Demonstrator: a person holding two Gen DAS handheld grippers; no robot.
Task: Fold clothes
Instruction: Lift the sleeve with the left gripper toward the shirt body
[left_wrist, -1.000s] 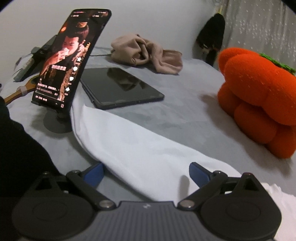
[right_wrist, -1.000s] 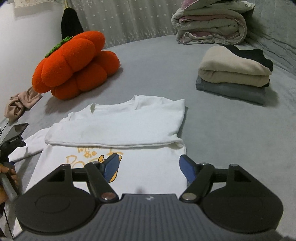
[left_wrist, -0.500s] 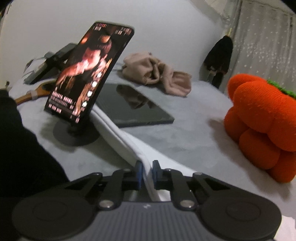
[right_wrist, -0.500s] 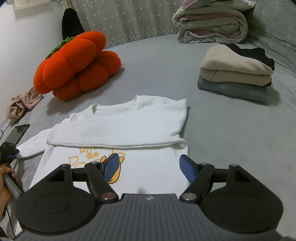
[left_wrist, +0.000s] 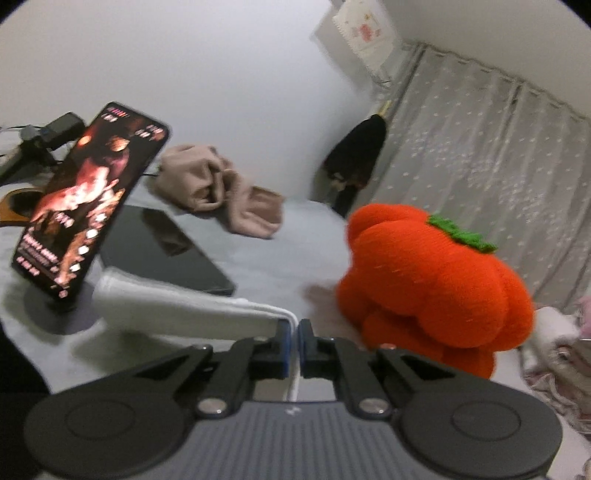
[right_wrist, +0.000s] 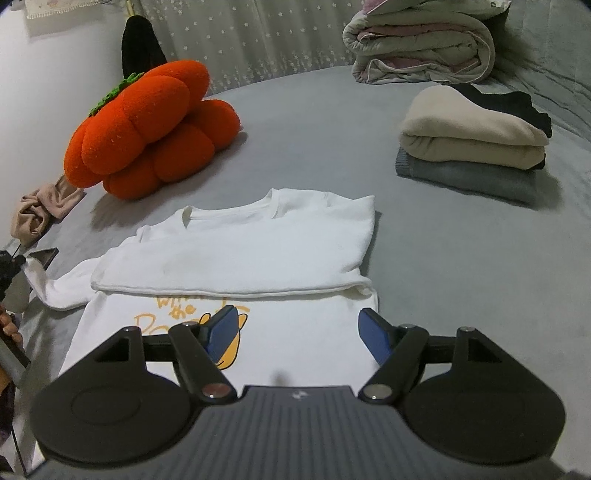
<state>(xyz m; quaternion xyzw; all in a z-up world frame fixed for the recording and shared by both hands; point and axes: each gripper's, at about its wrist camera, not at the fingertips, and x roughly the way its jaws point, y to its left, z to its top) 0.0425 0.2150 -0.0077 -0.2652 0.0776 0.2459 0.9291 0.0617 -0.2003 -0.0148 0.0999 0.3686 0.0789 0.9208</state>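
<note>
A white sweatshirt (right_wrist: 236, 254) with an orange print lies on the grey bed, its right sleeve folded across the chest. Its left sleeve (right_wrist: 55, 284) stretches out to the left. My left gripper (left_wrist: 293, 334) is shut on that white sleeve (left_wrist: 177, 306) and holds it lifted above the bed. My right gripper (right_wrist: 295, 328) is open and empty, hovering over the sweatshirt's lower front.
An orange pumpkin plush (right_wrist: 147, 129) sits beyond the shirt, and shows in the left wrist view (left_wrist: 432, 284). A phone on a stand (left_wrist: 85, 206), a dark tablet (left_wrist: 162, 251) and a beige cloth (left_wrist: 218, 192) lie at the left. Folded clothes (right_wrist: 472, 144) and a rolled quilt (right_wrist: 417, 40) are at right.
My left gripper closed on the white sleeve, then lifted it and swung right toward the pumpkin plush. The right gripper stayed open and nearly still.
</note>
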